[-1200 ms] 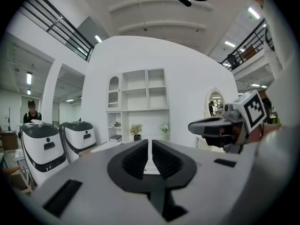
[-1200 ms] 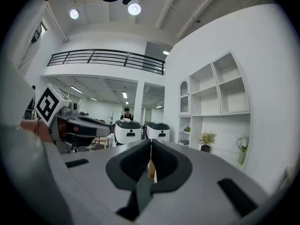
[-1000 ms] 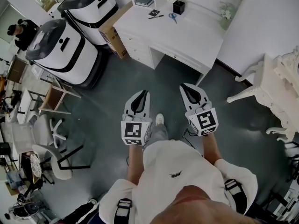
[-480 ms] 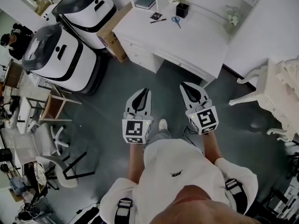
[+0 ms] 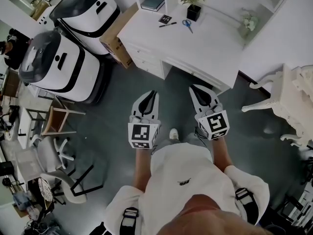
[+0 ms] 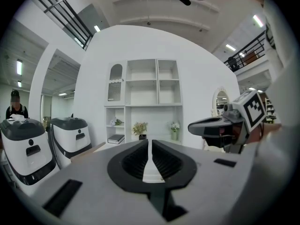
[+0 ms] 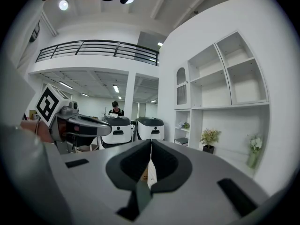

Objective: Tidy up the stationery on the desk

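Observation:
A white desk (image 5: 205, 48) stands ahead of me across the grey floor. On it lie blue-handled scissors (image 5: 187, 23), a black pen (image 5: 167, 24) and a small black-and-white card (image 5: 165, 18), beside a potted plant (image 5: 194, 9). A book (image 5: 152, 2) rests on the shelf behind. My left gripper (image 5: 152, 93) and right gripper (image 5: 194, 88) hang side by side over the floor, well short of the desk. Both are shut with nothing in them. The jaws meet in the left gripper view (image 6: 150, 143) and in the right gripper view (image 7: 151, 144).
Two big white-and-black machines (image 5: 61, 58) and a cardboard box (image 5: 115, 31) stand left of the desk. A white carved chair (image 5: 288, 99) is at the right. A flower vase (image 5: 249, 21) sits at the desk's far right. Stools and chairs (image 5: 54, 155) crowd the lower left.
The desk has come nearer and lower in the head view as I step towards it. Both grippers stay shut and level.

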`<move>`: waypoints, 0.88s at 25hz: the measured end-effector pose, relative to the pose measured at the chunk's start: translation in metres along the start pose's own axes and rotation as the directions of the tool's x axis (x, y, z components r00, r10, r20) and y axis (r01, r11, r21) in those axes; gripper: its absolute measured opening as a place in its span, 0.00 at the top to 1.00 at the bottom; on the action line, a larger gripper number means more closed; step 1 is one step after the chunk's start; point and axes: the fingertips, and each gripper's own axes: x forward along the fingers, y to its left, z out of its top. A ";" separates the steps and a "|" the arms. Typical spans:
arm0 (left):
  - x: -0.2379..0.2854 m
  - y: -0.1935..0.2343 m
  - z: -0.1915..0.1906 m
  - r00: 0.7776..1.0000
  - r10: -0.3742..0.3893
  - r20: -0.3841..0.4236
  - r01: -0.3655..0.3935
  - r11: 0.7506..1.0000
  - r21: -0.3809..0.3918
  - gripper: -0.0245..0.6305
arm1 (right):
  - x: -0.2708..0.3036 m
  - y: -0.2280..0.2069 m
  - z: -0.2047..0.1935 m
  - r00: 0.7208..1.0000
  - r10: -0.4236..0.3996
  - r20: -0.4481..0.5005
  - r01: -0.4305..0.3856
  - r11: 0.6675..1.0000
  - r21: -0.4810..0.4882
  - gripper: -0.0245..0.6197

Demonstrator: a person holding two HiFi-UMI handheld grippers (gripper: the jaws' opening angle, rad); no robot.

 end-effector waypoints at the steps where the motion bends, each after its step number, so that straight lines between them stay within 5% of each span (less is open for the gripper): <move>1: 0.004 0.004 0.000 1.000 -0.003 -0.002 0.003 1.000 0.001 0.96 | 0.005 -0.002 0.000 1.000 -0.004 0.000 0.004 1.000 0.003 0.97; 22: 0.120 0.068 0.013 1.000 -0.024 -0.013 0.023 1.000 -0.006 0.96 | 0.110 -0.076 -0.003 0.999 -0.018 -0.030 0.019 1.000 0.022 0.97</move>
